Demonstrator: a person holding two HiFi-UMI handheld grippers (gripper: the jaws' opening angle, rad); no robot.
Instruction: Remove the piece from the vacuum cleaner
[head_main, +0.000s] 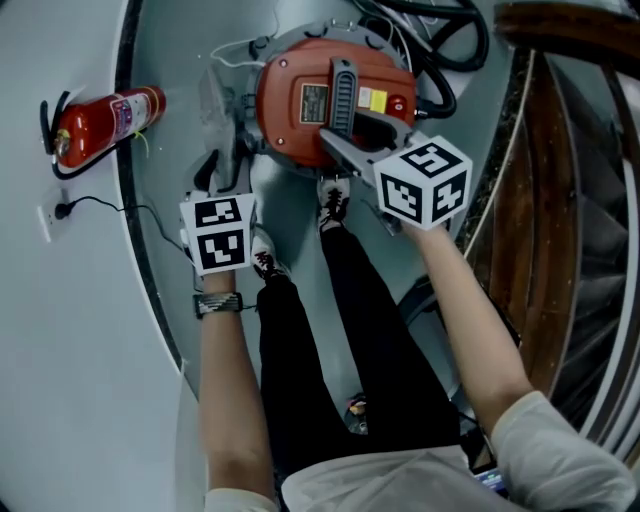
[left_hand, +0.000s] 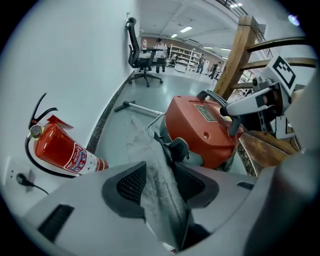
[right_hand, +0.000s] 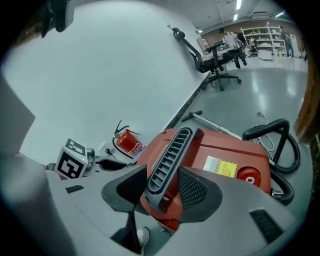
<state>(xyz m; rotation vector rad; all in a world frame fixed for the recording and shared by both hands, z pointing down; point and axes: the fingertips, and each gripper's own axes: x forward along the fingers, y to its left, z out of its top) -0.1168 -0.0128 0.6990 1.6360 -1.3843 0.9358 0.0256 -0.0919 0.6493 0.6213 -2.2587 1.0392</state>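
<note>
Our left gripper (left_hand: 160, 186) stands with its jaws wide and its pads clear of the dusty grey piece (left_hand: 150, 150); the piece sits loose between them, seemingly free of the vacuum cleaner (left_hand: 200, 130) and just beside it; unheld, it may well slide out onto the floor (left_hand: 120, 125) and shed dust; our right gripper (right_hand: 162, 187) is clamped on the ribbed handle (right_hand: 170, 150) atop the red body; should that hold slacken or drag sideways, we judge the machine could roll toward our shoes (head_main: 333, 205).
</note>
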